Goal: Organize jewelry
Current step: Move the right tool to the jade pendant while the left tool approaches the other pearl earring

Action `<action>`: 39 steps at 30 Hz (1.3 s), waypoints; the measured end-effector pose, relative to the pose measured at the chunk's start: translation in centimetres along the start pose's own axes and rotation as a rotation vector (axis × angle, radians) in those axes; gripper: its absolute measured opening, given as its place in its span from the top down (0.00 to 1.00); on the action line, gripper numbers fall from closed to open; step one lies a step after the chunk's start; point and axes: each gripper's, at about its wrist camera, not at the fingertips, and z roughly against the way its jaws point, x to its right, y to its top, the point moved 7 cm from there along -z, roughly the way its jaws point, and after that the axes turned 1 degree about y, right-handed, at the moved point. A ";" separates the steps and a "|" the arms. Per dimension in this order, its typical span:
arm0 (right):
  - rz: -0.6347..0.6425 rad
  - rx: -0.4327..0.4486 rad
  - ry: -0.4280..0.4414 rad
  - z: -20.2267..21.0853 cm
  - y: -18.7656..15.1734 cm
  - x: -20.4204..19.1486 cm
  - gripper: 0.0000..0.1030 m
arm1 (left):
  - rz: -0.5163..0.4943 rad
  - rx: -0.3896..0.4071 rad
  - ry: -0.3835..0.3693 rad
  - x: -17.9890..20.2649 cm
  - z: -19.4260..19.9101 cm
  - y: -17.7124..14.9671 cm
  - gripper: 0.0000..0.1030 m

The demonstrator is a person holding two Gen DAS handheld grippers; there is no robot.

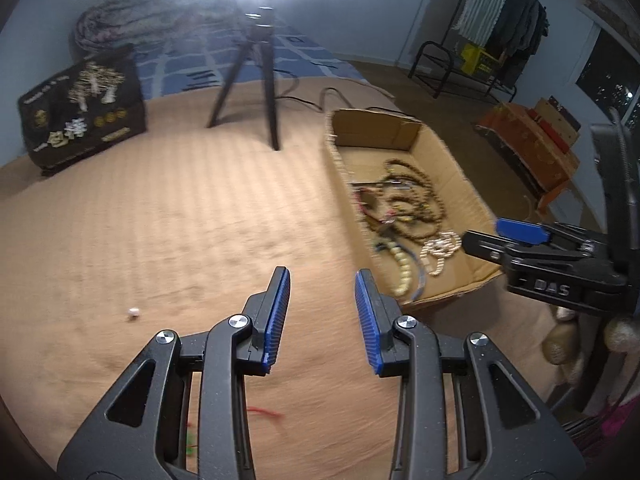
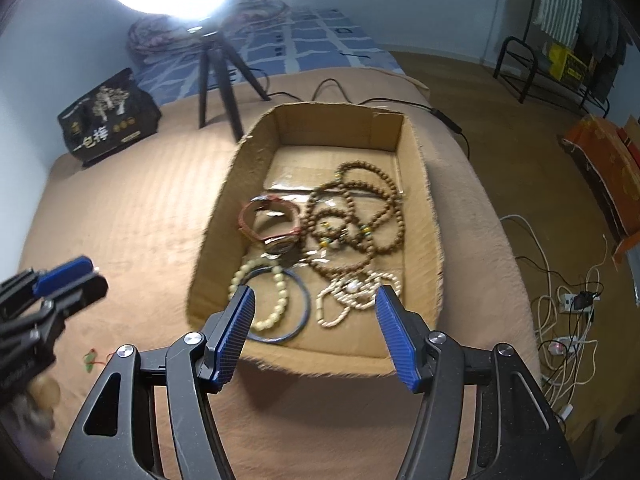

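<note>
Sorting well under way — most of the jewelry already lies in the box (image 2: 416, 184) on the tan blanket (image 1: 168, 216). Inside, seen from the right wrist: a long string of brown beads (image 2: 356, 220) coiled over the middle, red cord bracelets (image 2: 272, 220) at its left, a pale bead bracelet (image 2: 264, 296) lapping a blue bangle (image 2: 280, 304) toward the near wall, and a white bead strand (image 2: 352, 296) beside them. They overlap in one heap; none is laid out apart.

Right gripper (image 2: 316, 332) hangs just over the box's near wall, jaws apart, nothing between the pads. Left gripper (image 1: 322, 312) is over bare blanket left of the box, jaws apart by a narrower gap, likewise empty.

Left outside, as far as shows:
- a small white bead (image 1: 133, 312) alone on the blanket, well away from the box
- a red thread (image 1: 266, 412) with a green piece (image 2: 90, 360) near the left gripper
- some gold baubles (image 1: 560, 340) at the frame edge by the box — blurred, cannot tell what they are or whether they count

A black bag (image 1: 84, 108) and tripod (image 1: 256, 80) stand at the far side, not involved.

Judgement: bulk done; a few strays remain to be gathered, the red thread piece lying nearest the left gripper.
</note>
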 end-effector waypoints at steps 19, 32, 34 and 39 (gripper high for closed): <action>0.290 -0.041 0.220 -1.0 -7.1 -14.1 0.39 | 0.212 -0.023 0.085 -14.9 2.4 -2.8 0.51; 0.287 -0.143 0.340 -4.1 -11.7 -22.0 0.47 | 0.214 -0.105 0.057 -17.8 0.0 -4.6 0.51; 0.284 -0.154 0.346 -4.7 -11.9 -23.0 0.57 | 0.210 -0.117 0.054 -17.9 -0.3 -4.9 0.51; 0.299 -0.156 0.336 -5.8 -12.1 -24.5 0.60 | 0.217 -0.123 0.045 -18.1 -0.6 -5.1 0.54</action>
